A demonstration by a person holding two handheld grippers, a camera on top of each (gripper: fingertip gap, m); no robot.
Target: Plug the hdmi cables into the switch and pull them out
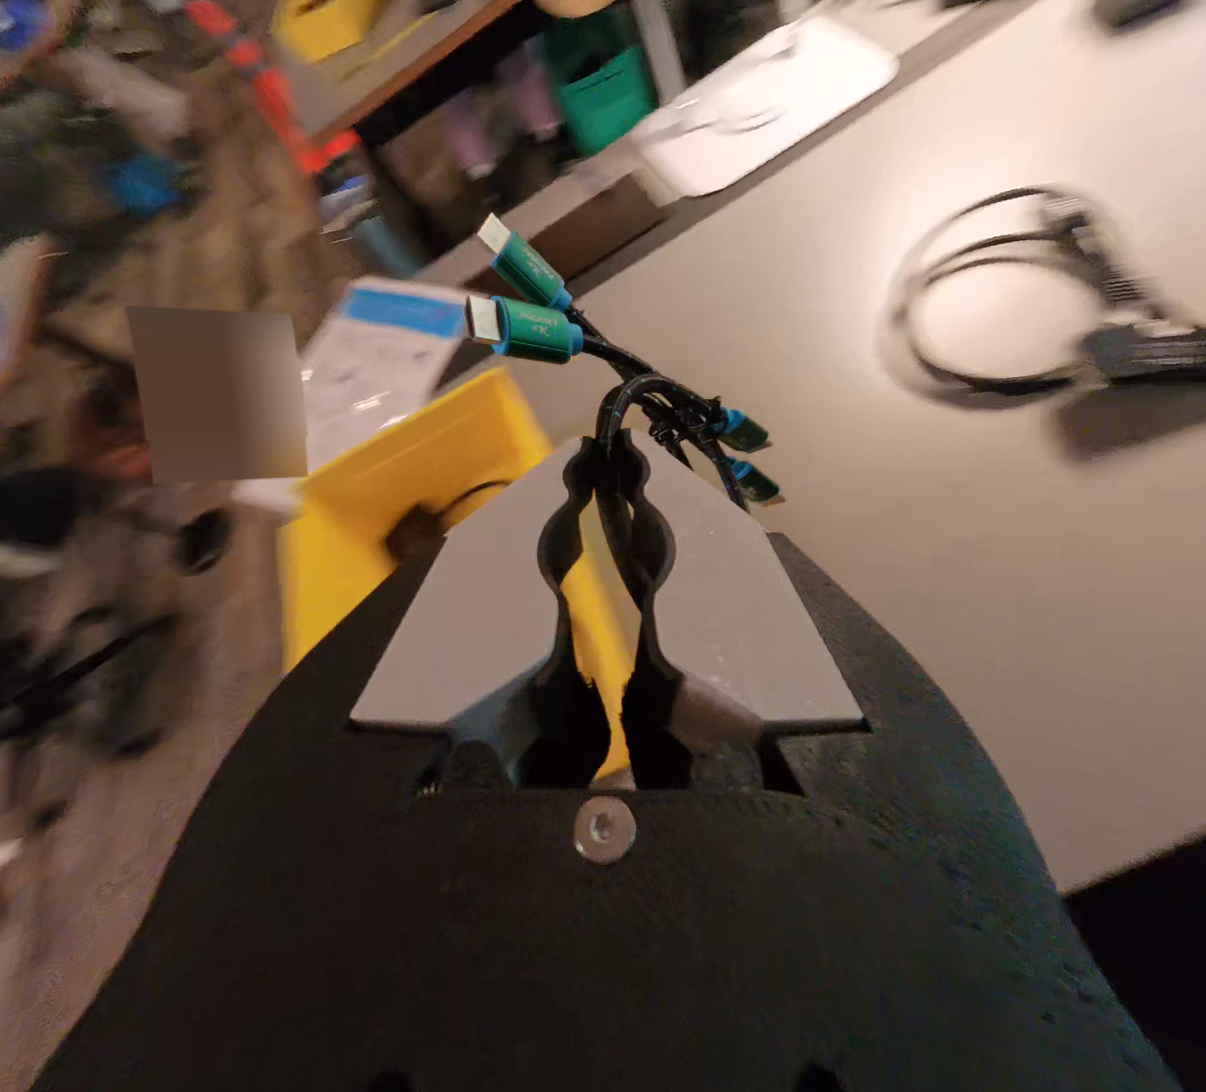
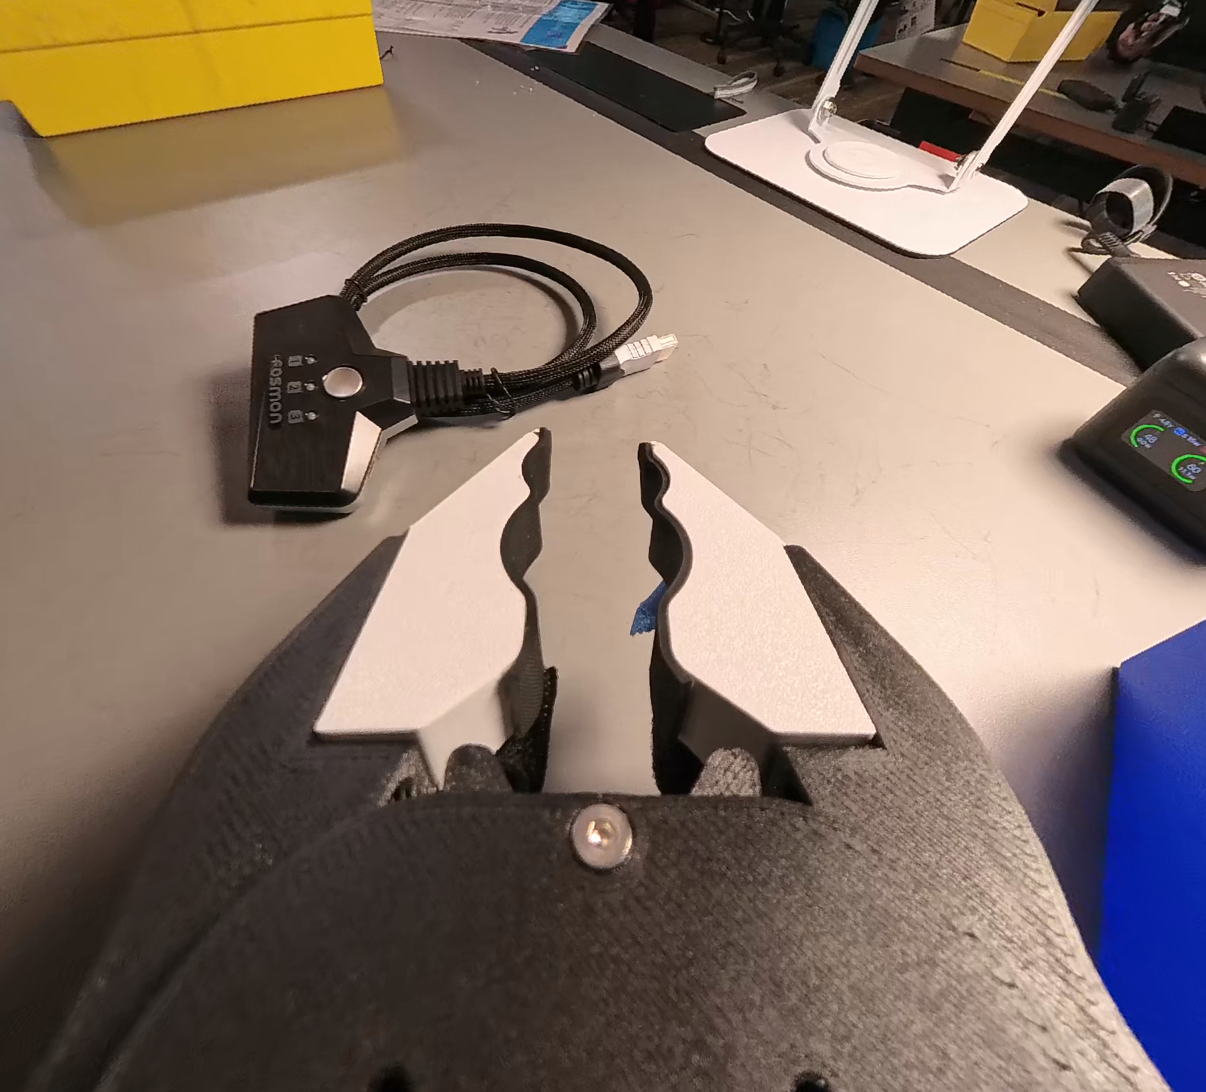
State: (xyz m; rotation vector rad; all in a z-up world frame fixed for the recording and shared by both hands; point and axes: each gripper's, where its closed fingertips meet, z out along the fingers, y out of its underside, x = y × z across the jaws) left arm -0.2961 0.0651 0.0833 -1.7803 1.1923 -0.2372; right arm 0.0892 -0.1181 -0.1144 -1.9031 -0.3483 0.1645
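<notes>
We take the switch (image 2: 320, 401) as our landmark. It is black and lies flat on the grey table (image 2: 816, 408).

Nearest to us, our right gripper (image 2: 594, 440) hovers just before the switch and a little to its right, not touching it. Its jaws stand moderately apart with nothing between them.

From the right side of the switch comes its own black braided cord (image 2: 522, 271), which makes a loop on the table behind it and ends in a silver plug (image 2: 643, 352).

Our left gripper (image 1: 603, 444) is in the air, to the left of the switch. Its jaws are closed on a bundle of cables (image 1: 617, 408) with teal plugs (image 1: 525, 326), two plugs pointing away and two hanging to the right.

Behind the switch to the left stands a yellow bin (image 2: 183, 16). Behind it to the right lies a printed sheet (image 2: 489, 10), and further right a white stand (image 2: 868, 173).
</notes>
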